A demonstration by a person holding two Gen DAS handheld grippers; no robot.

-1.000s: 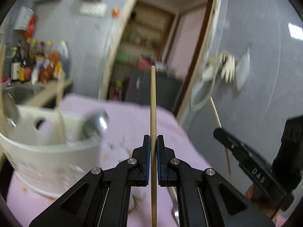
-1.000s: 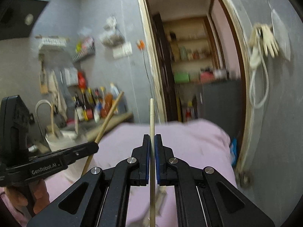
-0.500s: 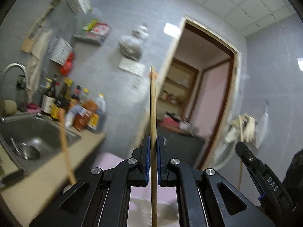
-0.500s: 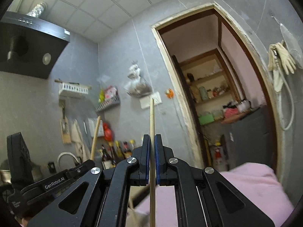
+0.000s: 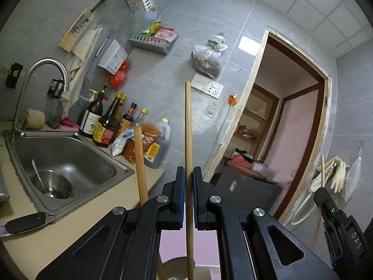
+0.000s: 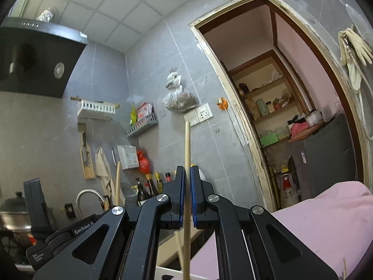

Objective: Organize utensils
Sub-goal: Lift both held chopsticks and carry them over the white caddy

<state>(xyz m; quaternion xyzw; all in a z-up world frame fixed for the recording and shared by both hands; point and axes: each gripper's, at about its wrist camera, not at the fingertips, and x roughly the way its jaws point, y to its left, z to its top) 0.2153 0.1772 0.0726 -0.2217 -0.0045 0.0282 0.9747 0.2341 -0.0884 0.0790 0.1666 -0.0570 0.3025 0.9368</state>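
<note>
My left gripper (image 5: 188, 175) is shut on a thin wooden chopstick (image 5: 188, 121) that stands upright between its pads. Just left of it rises a thicker wooden handle (image 5: 140, 161), its lower end hidden behind my fingers. My right gripper (image 6: 187, 175) is shut on a second chopstick (image 6: 187, 144), also upright. In the left wrist view the right gripper (image 5: 322, 194) shows at the right edge with its chopstick (image 5: 322, 168). In the right wrist view the left gripper's body (image 6: 70, 231) is at lower left, its chopstick (image 6: 118, 182) above it. A white holder's rim (image 6: 167, 273) peeks in below.
A steel sink (image 5: 98, 163) with a bowl and spoon lies to the left, a tap (image 5: 46, 63) over it and sauce bottles (image 5: 105, 126) behind. A black knife handle (image 5: 25, 221) rests on the counter. A pink-covered table (image 6: 314, 224) is at right, and a doorway (image 6: 279, 116) beyond.
Both views have swung up and left, away from the pink table and white holder toward the sink, wall and ceiling. Each gripper has kept its chopstick.
</note>
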